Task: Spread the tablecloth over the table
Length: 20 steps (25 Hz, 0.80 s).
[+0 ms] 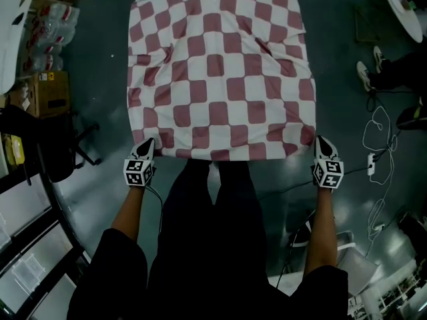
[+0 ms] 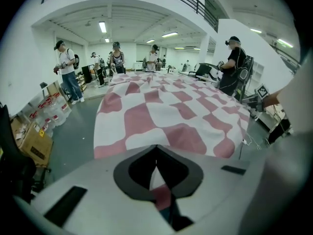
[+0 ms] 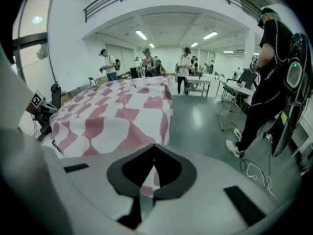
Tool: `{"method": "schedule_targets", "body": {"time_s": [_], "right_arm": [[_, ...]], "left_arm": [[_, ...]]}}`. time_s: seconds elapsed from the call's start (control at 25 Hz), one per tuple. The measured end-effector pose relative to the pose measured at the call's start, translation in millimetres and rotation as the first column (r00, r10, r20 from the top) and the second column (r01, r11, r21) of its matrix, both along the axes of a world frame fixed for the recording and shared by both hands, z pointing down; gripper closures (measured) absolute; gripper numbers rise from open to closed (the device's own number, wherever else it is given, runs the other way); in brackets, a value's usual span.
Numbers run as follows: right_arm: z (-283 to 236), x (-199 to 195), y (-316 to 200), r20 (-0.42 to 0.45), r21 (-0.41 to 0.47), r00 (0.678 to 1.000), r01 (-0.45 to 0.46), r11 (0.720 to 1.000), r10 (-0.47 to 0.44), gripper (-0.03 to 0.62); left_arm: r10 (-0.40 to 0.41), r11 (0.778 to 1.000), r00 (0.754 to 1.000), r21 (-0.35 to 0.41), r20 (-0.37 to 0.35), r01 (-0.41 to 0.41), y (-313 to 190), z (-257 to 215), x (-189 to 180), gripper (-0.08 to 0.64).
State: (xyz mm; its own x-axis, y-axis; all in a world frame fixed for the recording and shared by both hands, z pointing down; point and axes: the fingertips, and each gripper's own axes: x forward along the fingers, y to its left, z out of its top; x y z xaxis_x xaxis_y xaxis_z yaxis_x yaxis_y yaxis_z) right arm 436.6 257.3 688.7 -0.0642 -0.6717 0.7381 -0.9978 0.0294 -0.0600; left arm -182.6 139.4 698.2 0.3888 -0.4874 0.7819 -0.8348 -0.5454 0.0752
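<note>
A red-and-white checked tablecloth (image 1: 220,72) lies spread over the table, with a few wrinkles near its left side and far middle. My left gripper (image 1: 144,149) is shut on the cloth's near left corner. My right gripper (image 1: 321,145) is shut on the near right corner. In the left gripper view the tablecloth (image 2: 171,111) stretches away from the left gripper (image 2: 156,180), and a fold of it sits pinched between the jaws. In the right gripper view the tablecloth (image 3: 112,116) drapes off to the left, a strip of it caught in the right gripper (image 3: 150,180).
Cardboard boxes (image 1: 47,89) and bottled water packs (image 1: 50,29) stand at the left. A black chair (image 1: 47,145) is near my left arm. White cables (image 1: 380,152) trail on the floor at the right, beside a person's shoes (image 1: 367,72). Several people (image 2: 66,70) stand beyond the table.
</note>
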Motion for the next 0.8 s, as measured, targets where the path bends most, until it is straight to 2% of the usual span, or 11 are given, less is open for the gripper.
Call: {"method": "schedule_targets", "body": {"time_s": [0.04, 0.12, 0.2, 0.24, 0.32, 0.44, 0.64, 0.72, 0.8], "right_arm": [[-12, -10, -8, 0.013, 0.048, 1.000, 0.018, 0.999, -0.018, 0.577], [-24, -51, -22, 0.048, 0.100, 0.992, 0.112, 0.989, -0.117, 0.577], [-13, -94, -22, 0.050, 0.057, 0.970, 0.233, 0.971, -0.236, 0.577], [-4, -105, -19, 0.041, 0.019, 0.964, 0.263, 0.965, -0.264, 0.577], [8, -104, -10, 0.028, -0.017, 0.968, 0.249, 0.968, -0.249, 0.577], [8, -86, -2, 0.027, -0.013, 0.977, 0.213, 0.977, -0.213, 0.577], [9, -83, -3, 0.037, -0.036, 0.970, 0.241, 0.970, -0.240, 0.577], [1, -77, -8, 0.044, -0.015, 0.980, 0.194, 0.981, -0.193, 0.577], [-11, -76, -24, 0.066, 0.034, 0.987, 0.146, 0.989, -0.148, 0.577]], "left_arm": [[-0.016, 1.000, 1.000, -0.007, 0.002, 0.016, -1, 3, -5, 0.549], [-0.036, 0.999, 0.999, -0.019, -0.009, 0.036, -1, 7, -14, 0.548], [-0.045, 0.999, 0.999, -0.016, -0.029, 0.045, 0, 5, -17, 0.548], [-0.046, 0.999, 0.998, -0.014, -0.031, 0.046, 1, 5, -16, 0.549], [-0.038, 0.999, 0.999, -0.017, -0.025, 0.038, 3, 5, -15, 0.549], [-0.008, 0.999, 0.999, -0.034, -0.038, 0.007, 8, 6, -15, 0.549], [0.070, 0.995, 0.996, -0.072, -0.057, -0.074, 11, 7, -19, 0.548], [0.086, 0.991, 0.994, -0.095, -0.068, -0.093, 11, 7, -17, 0.549], [0.096, 0.992, 0.991, -0.076, -0.088, -0.103, 5, 1, -11, 0.549]]}}
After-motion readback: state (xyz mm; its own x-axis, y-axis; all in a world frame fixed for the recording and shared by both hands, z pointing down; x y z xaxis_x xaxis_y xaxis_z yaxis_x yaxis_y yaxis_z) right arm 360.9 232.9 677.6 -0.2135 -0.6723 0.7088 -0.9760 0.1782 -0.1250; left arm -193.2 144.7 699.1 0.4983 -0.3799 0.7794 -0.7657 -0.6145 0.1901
